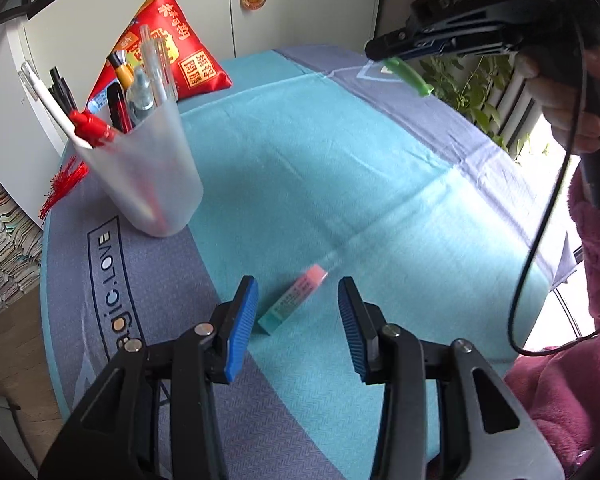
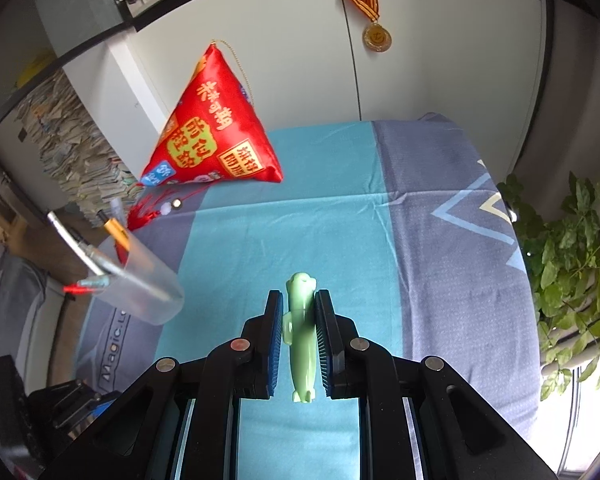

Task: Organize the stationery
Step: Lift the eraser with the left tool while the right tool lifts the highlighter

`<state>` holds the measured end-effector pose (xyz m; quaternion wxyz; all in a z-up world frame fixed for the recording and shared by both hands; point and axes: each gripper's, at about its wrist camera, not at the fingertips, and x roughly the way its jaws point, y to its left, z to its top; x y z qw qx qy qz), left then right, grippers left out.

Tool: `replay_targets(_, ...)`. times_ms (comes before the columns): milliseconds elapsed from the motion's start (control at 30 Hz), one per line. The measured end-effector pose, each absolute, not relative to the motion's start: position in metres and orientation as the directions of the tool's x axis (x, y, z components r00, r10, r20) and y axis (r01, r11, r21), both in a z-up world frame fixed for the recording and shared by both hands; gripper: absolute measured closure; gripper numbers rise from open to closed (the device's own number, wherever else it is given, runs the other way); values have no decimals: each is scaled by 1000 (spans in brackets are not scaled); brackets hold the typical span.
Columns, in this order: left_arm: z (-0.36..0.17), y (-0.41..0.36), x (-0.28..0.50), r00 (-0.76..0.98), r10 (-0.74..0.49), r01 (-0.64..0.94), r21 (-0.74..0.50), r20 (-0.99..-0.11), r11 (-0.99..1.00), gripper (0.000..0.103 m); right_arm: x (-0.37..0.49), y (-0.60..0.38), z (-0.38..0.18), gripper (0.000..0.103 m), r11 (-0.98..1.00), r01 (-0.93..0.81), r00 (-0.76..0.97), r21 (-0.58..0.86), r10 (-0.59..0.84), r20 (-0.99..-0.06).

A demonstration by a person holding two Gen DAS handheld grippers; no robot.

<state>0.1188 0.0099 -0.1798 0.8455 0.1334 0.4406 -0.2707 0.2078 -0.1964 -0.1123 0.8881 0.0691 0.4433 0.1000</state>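
Eraser (image 1: 294,298) sits mid-desk between the released left gripper (image 1: 298,320); I'd center before squeezing. Right gripper (image 2: 298,336) is grasping a green pen (image 2: 300,336).

The tablecloth (image 1: 112,280) reads "Magic.LOVE" just beside the pen cup (image 1: 148,168). "DAS" is embossed on the right gripper (image 1: 388,50). Behind the cup, the red pouch (image 2: 216,132) carries Chinese characters.
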Motion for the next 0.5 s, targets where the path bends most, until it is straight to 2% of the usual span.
replay_targets(200, -194, 1, 132, 467, -281, 573, 45, -838, 818, 67, 194, -193, -113, 86, 965, -128, 581, 227, 258, -772)
replay_targets(333, -201, -7, 135, 434, -311, 611, 23, -846, 792, 92, 187, -196, -111, 86, 966, -119, 585, 231, 256, -769)
replay_targets(500, -195, -6, 138, 412, -346, 589, -43, -843, 807, 94, 181, -204, -110, 86, 968, -89, 594, 236, 242, -767)
